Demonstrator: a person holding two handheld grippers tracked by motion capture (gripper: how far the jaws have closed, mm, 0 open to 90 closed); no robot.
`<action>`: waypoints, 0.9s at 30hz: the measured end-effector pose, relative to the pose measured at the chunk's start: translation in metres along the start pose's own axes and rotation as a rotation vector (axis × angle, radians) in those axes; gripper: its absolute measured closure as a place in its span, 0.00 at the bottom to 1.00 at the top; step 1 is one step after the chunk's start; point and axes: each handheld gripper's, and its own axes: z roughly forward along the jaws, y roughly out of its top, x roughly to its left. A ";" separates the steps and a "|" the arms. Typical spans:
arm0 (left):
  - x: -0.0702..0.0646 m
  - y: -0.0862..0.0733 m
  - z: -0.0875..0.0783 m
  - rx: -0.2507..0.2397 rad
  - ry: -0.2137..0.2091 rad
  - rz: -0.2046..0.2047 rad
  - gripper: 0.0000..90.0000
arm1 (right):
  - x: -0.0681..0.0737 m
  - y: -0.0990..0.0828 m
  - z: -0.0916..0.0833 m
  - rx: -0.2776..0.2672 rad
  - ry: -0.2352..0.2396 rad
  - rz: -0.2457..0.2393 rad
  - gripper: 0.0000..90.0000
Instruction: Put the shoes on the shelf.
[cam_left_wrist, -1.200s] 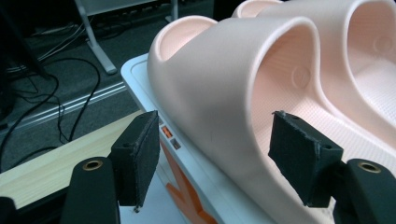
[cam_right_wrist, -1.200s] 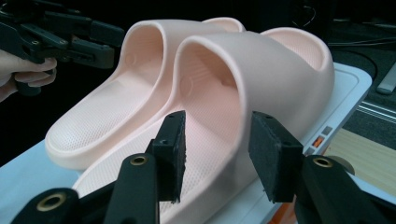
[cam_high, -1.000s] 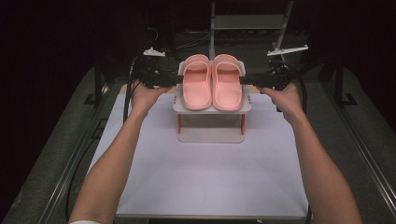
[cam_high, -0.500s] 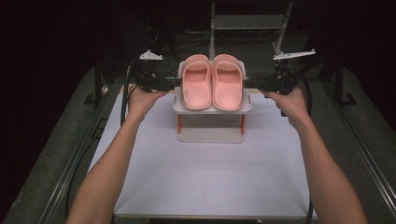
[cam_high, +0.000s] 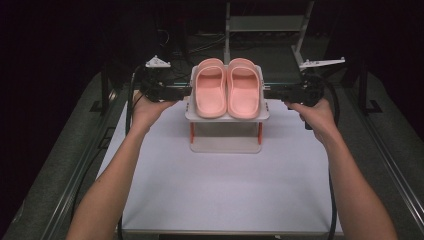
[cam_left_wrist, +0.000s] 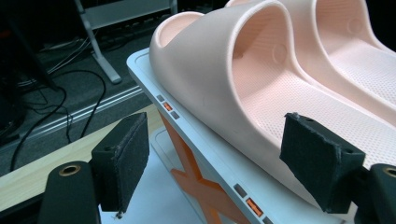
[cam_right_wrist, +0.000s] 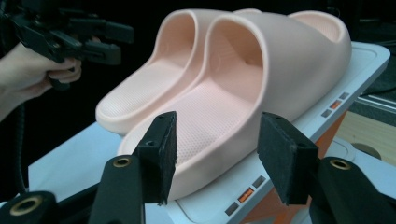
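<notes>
Your forearms are reaching forward over the white table (cam_high: 220, 190), one on each side of a small white stand (cam_high: 226, 116) with orange legs. You are holding the left gripper (cam_high: 181, 91) just beside the stand's left edge, its jaws spread and just now opening, pinching nothing. You are holding the right gripper (cam_high: 270, 93) just off the right edge, its jaws likewise spread, just now opening, with nothing between the pads. The pair of pink slippers (cam_high: 227, 87) is lying side by side on the stand's top shelf, between both grippers.
</notes>
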 end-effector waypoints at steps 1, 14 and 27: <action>0.000 -0.001 -0.001 0.000 -0.003 0.002 0.26 | 0.001 0.000 -0.001 -0.010 0.003 -0.001 0.52; 0.003 -0.013 -0.012 -0.010 0.007 -0.013 0.23 | 0.004 -0.009 -0.009 -0.002 0.008 0.004 0.49; 0.002 -0.021 -0.015 -0.011 0.007 -0.012 0.22 | 0.007 -0.010 -0.010 0.013 0.024 0.000 0.46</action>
